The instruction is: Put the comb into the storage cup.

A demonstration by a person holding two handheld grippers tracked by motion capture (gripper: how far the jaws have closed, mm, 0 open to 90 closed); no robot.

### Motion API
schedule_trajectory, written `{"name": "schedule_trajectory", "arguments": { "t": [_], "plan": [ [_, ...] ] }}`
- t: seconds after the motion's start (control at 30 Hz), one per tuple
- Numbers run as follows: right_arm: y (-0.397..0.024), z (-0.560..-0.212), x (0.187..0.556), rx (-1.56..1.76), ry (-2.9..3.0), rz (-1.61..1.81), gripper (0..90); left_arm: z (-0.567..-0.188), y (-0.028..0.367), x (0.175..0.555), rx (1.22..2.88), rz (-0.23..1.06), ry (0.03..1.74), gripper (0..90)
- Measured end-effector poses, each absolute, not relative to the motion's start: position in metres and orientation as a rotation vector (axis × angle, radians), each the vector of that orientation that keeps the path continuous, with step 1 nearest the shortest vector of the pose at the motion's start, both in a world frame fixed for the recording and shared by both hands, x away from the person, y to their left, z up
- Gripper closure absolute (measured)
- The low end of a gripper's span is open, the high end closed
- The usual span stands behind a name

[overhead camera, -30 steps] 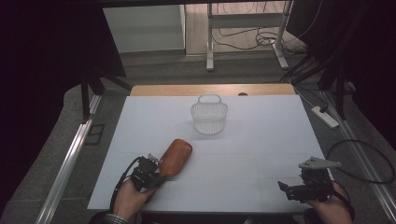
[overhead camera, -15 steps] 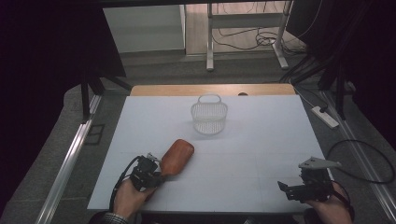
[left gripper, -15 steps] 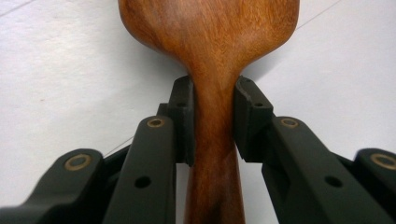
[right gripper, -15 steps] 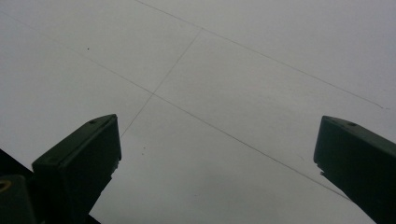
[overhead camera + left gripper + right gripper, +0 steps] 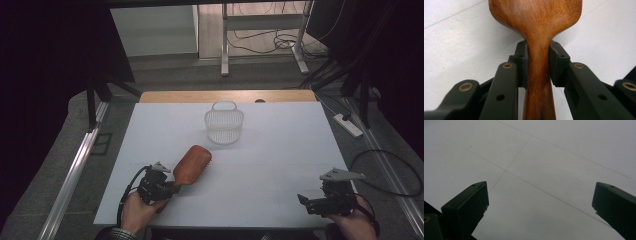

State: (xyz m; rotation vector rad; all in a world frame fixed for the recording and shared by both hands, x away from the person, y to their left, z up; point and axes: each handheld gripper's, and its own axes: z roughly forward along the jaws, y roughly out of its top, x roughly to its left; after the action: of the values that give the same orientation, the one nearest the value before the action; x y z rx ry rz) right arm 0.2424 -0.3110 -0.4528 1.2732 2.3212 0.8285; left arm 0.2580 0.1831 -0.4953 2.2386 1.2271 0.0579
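A wooden hairbrush (image 5: 192,163) lies near the table's front left, its brown back up and its head pointing toward the basket. My left gripper (image 5: 169,187) is shut on the hairbrush's (image 5: 537,32) narrow handle, both pads (image 5: 522,63) pressing its sides in the left gripper view. A small white wire basket (image 5: 224,123) with a handle stands upright at the middle back of the table. At the front right corner my right gripper (image 5: 306,201) stands open above the bare white tabletop (image 5: 544,165), its fingers (image 5: 465,207) wide apart with nothing between them.
The white tabletop (image 5: 280,150) ends at a wooden strip along its far edge. A power strip (image 5: 348,125) and cables lie on the floor to the right. Metal rails run along both sides of the table.
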Motion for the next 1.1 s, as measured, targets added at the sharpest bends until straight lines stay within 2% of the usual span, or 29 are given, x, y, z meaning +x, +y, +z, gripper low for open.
{"name": "schedule_trajectory", "arguments": {
  "t": [1.1],
  "plan": [
    [-0.310,-0.444,0.239,1.162,2.260,1.031,0.0,-0.469,0.172,0.260,2.113,0.140,1.026,71.3]
  ]
}}
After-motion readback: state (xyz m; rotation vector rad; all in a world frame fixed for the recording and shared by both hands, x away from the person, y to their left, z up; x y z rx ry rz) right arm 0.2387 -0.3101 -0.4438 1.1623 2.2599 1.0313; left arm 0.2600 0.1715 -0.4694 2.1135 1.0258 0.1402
